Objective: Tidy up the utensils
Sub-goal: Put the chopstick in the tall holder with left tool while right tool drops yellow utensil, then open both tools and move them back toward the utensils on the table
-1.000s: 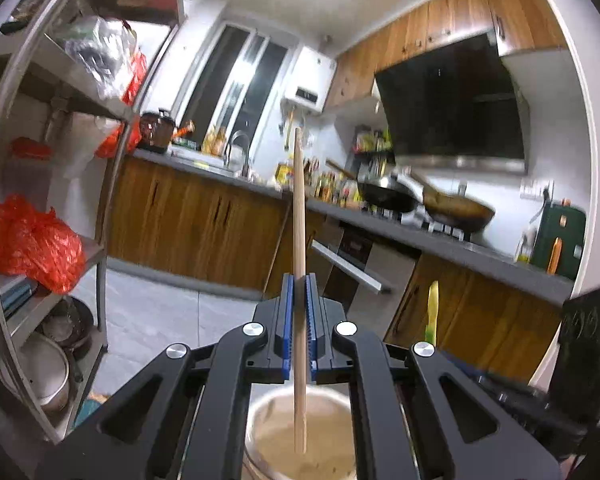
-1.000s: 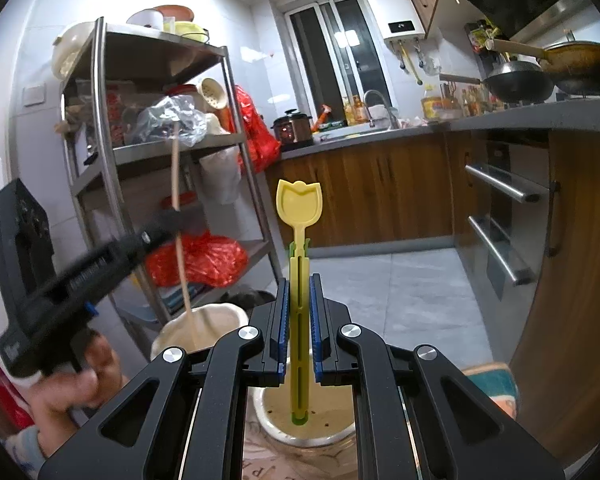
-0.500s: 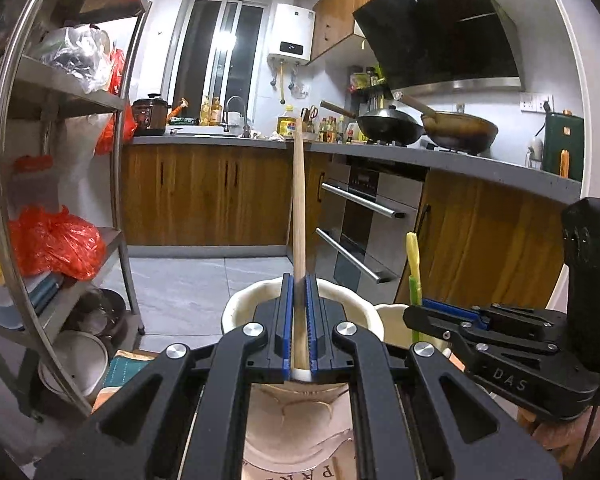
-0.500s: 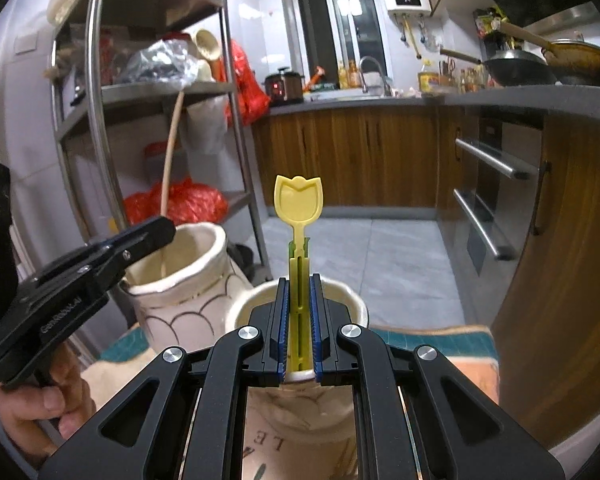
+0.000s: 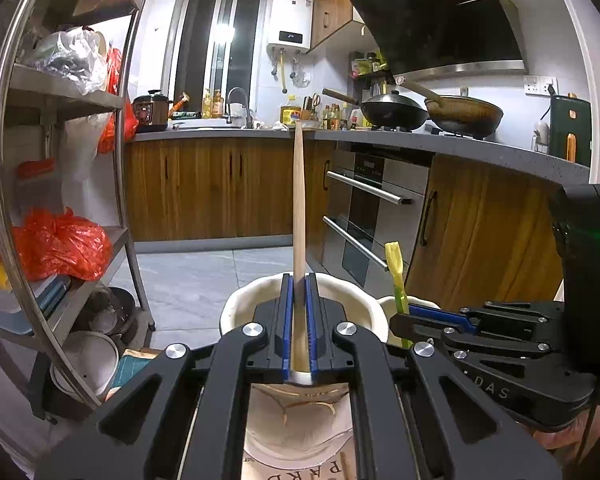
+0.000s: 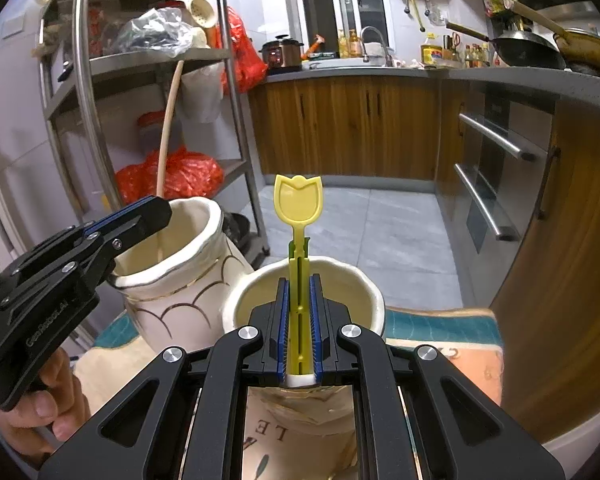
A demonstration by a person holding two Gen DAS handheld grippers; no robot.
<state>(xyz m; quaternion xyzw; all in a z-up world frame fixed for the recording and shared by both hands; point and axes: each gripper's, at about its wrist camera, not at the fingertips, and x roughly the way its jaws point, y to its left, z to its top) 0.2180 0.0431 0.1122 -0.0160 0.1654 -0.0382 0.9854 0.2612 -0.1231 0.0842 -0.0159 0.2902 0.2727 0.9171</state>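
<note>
My left gripper is shut on a long wooden stick, held upright with its lower end inside a tall cream vase. The vase and stick also show in the right wrist view, with the left gripper at the rim. My right gripper is shut on a yellow tulip-shaped plastic spoon, upright over a shorter cream pot. In the left wrist view the spoon rises from that pot, with the right gripper around it.
Both pots stand on a printed cloth on a table. A steel shelf rack with red bags stands at left. Wooden cabinets, an oven and a counter with woks are behind.
Both grippers have come down and levelled out; the stick has sunk into the vase and the spoon into the shorter pot. Both stay gripped.
</note>
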